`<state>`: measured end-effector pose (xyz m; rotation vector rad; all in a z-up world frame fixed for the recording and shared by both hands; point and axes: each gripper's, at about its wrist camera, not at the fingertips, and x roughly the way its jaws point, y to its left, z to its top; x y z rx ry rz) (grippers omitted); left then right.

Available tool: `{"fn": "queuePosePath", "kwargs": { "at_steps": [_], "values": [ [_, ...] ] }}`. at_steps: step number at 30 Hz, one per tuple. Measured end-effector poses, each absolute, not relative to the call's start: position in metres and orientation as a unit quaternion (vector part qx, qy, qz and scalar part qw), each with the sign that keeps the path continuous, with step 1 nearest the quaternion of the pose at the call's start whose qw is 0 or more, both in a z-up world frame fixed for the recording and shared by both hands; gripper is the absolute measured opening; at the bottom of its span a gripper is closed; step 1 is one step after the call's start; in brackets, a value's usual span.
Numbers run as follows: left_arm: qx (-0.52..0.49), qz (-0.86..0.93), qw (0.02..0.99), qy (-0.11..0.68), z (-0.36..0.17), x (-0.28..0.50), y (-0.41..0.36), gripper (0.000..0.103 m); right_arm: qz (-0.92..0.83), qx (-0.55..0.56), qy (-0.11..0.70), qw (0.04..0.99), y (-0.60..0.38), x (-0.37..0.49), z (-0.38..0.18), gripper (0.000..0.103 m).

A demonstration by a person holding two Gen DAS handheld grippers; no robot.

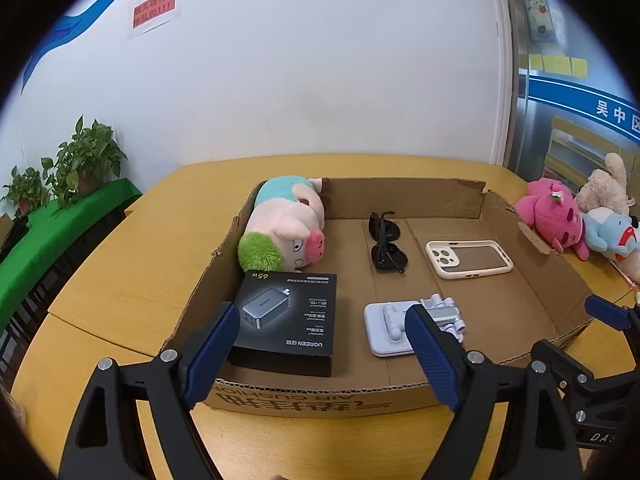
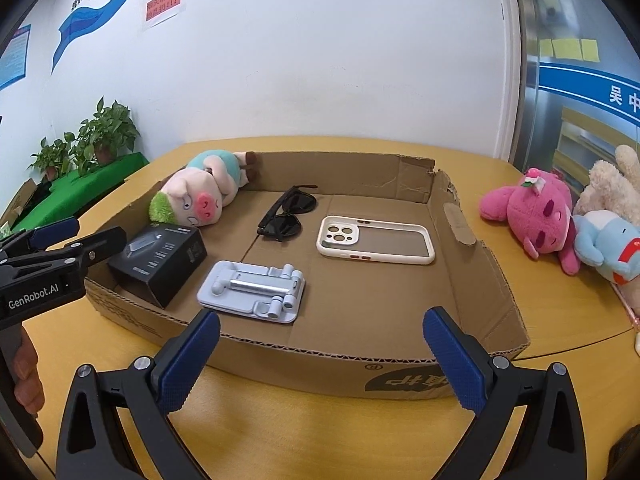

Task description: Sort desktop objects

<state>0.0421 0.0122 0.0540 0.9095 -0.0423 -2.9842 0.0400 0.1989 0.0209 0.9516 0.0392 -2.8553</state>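
Note:
A shallow cardboard tray (image 1: 320, 398) (image 2: 304, 372) lies on the yellow table. It holds a pig plush (image 1: 288, 228) (image 2: 200, 192), a black charger box (image 1: 288, 320) (image 2: 160, 264), black sunglasses (image 1: 386, 244) (image 2: 290, 212), a white phone case (image 1: 468, 258) (image 2: 376, 240) and a folded pale phone stand (image 1: 396, 332) (image 2: 252, 286). My left gripper (image 1: 322, 312) (image 2: 98, 230) hovers open over the tray's near left corner, above the charger box, touching nothing. My right gripper (image 2: 320, 316) (image 1: 566, 326) is open and empty before the tray's front wall.
Three plush toys lie on the table right of the tray: pink (image 1: 556, 220) (image 2: 532, 212), blue (image 1: 612, 236) (image 2: 608, 244) and beige (image 1: 604, 188) (image 2: 608, 188). Potted plants (image 1: 80, 160) (image 2: 100, 132) stand on a green-covered ledge at the left. A white wall rises behind.

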Motion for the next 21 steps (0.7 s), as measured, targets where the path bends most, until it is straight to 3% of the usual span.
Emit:
{"fn": "queuePosePath", "kwargs": {
  "at_steps": [21],
  "values": [
    [0.318,-0.948,-0.005,-0.015,0.052,0.051,0.024,0.088,-0.944,0.323,0.012,0.062,0.202,0.055,0.030,0.103]
  ]
}}
